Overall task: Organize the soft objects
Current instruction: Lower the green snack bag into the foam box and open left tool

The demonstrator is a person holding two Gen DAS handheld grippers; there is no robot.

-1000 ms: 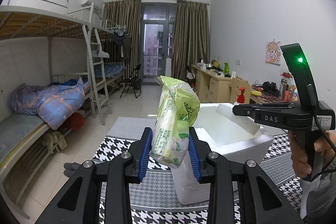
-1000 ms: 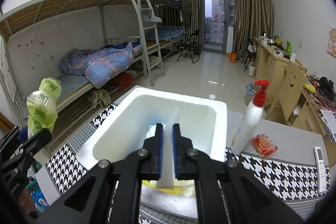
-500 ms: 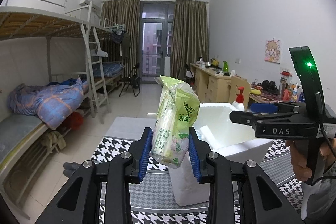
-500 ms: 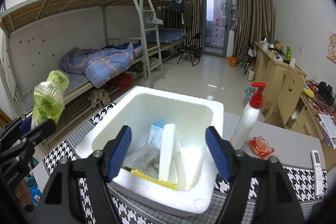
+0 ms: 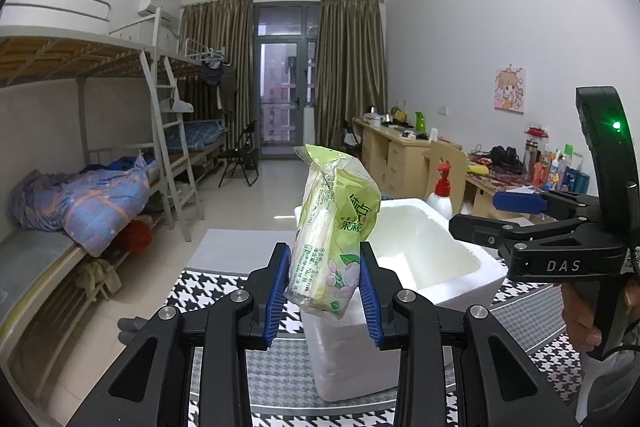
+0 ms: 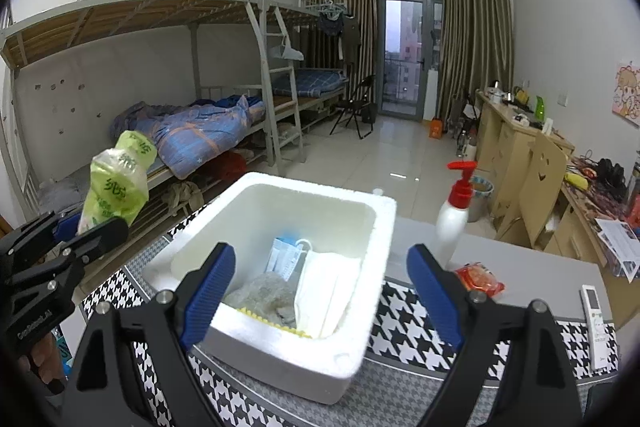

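Fingers [image 5: 366, 291]: one green pack [image 5: 334, 227] held | foam box [image 6: 360, 359]: perhaps three items

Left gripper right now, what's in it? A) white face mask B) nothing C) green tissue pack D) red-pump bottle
C: the left gripper has its blue pads pressed on both sides of the green tissue pack, held upright beside the foam box; the face mask lies inside that box.

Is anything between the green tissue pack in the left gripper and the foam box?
Nothing visible. The tissue pack sits clamped in the left gripper beside the foam box, whose top is open; the right gripper, opening, holds nothing.
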